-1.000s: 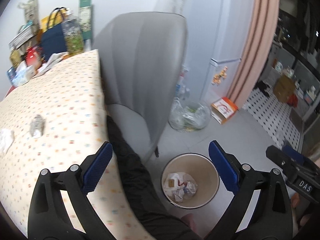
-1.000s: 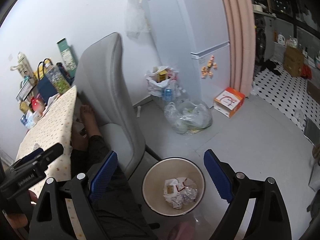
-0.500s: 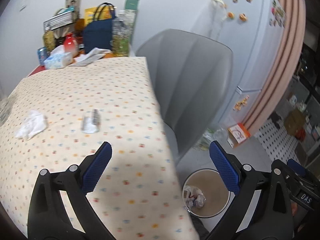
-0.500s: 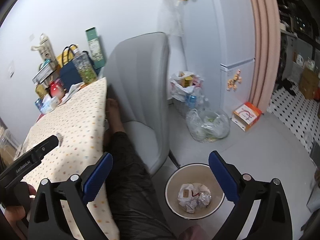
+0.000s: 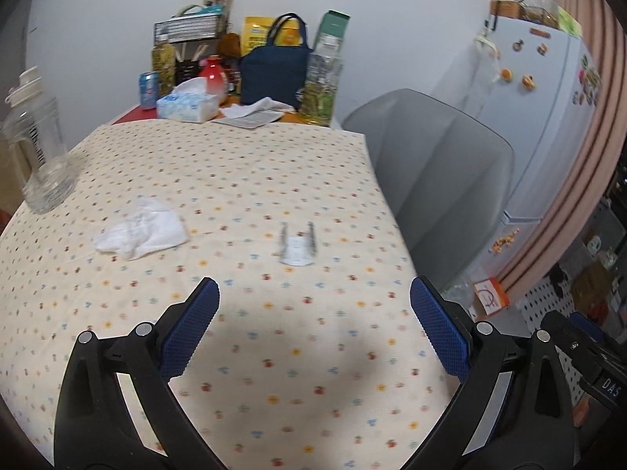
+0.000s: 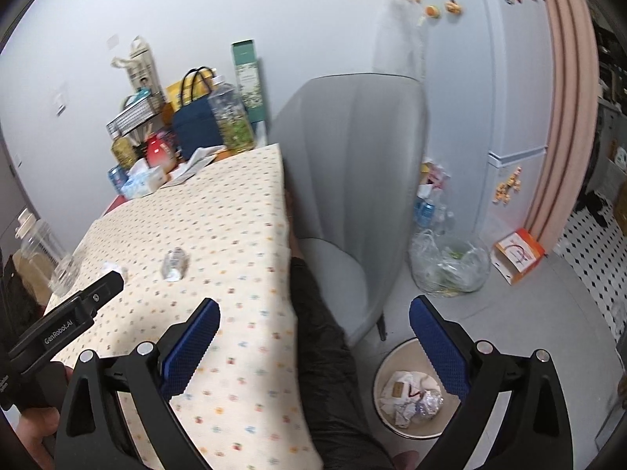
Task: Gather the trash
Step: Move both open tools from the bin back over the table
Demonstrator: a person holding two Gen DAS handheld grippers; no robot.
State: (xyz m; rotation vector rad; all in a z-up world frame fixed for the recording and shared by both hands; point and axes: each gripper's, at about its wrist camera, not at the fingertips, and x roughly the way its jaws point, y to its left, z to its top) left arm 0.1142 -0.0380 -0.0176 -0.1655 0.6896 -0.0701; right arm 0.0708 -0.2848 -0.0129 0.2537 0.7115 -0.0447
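Observation:
A crumpled white tissue [image 5: 141,231] and a small silvery wrapper [image 5: 298,244] lie on the table with the dotted cloth [image 5: 235,164]. My left gripper [image 5: 313,313] hangs open over the cloth, short of both, with nothing between its fingers. My right gripper [image 6: 313,329] is open and empty too, above the table's right edge and a dark trouser leg [image 6: 333,352]. The wrapper [image 6: 175,264] lies ahead of it to the left. A round bin [image 6: 411,387] with crumpled trash stands on the floor at the lower right.
A clear jar [image 5: 39,149] stands at the table's left edge. A tissue box [image 5: 188,103], can, bottles and a navy bag [image 5: 274,74] crowd the far end. A grey chair [image 6: 352,180] stands beside the table, with a plastic bag [image 6: 450,266], an orange box [image 6: 519,250] and a fridge beyond.
Both grippers swung left from the bin toward the table. The left view went from the bin and chair to facing the tabletop with the tissue and wrapper. The bin moved to the right view's lower right.

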